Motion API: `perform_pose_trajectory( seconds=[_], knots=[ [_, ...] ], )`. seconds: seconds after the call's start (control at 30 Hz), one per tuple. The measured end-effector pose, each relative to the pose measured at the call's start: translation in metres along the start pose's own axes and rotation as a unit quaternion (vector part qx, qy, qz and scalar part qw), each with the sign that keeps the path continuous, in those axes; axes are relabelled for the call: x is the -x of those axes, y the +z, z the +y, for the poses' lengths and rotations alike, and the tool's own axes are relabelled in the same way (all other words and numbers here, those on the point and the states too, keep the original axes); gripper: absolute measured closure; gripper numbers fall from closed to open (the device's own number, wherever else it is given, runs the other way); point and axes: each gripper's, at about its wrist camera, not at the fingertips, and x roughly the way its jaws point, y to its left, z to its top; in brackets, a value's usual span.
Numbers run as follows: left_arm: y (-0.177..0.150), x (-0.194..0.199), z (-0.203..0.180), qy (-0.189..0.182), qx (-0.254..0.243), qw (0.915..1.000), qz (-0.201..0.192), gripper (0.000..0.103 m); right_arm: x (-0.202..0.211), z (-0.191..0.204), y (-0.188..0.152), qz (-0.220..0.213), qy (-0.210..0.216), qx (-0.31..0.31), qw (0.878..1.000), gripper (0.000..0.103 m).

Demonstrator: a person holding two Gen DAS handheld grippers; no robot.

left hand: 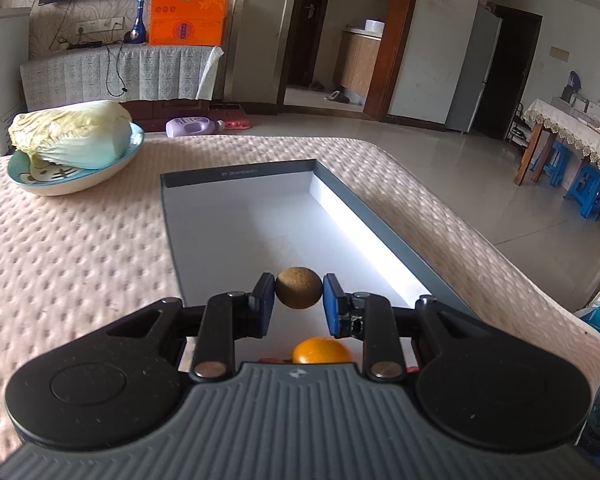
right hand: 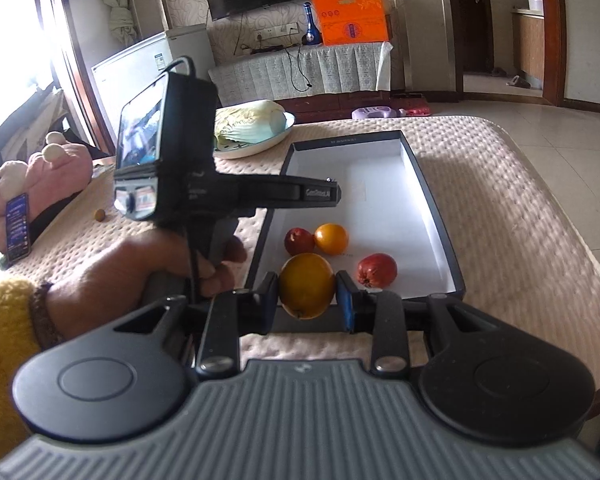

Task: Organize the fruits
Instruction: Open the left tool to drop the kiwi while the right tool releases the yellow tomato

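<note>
Left gripper [left hand: 299, 295] clamped on brown round fruit [left hand: 299, 288] over the shallow box [left hand: 236, 172]; right gripper [right hand: 307, 296] clamped on yellow-orange fruit [right hand: 306, 285] at the box's near edge.

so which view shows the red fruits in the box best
The right wrist view: two red fruits lie unobstructed on the box floor. In the left wrist view only red slivers peek past the left gripper body.
</note>
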Motion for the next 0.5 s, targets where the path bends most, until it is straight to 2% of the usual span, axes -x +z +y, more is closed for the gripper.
perform_pose_trajectory(
  seconds=[0.07,0.2,0.5],
  knots=[
    [0.0,-0.003,-0.003,0.0,-0.005,1.0,0.001,0.071,-0.002,-0.002,0.0,0.002,-0.004,-0.002,1.0,0.069],
    [0.001,-0.002,-0.003,-0.004,-0.006,1.0,-0.005,0.056,-0.006,-0.002,0.001,0.002,-0.008,-0.003,1.0,0.069],
    [-0.003,0.03,0.01,-0.006,0.001,0.9997,-0.023,0.055,-0.022,0.0,0.008,-0.011,-0.026,-0.009,1.0,0.069]
  ],
)
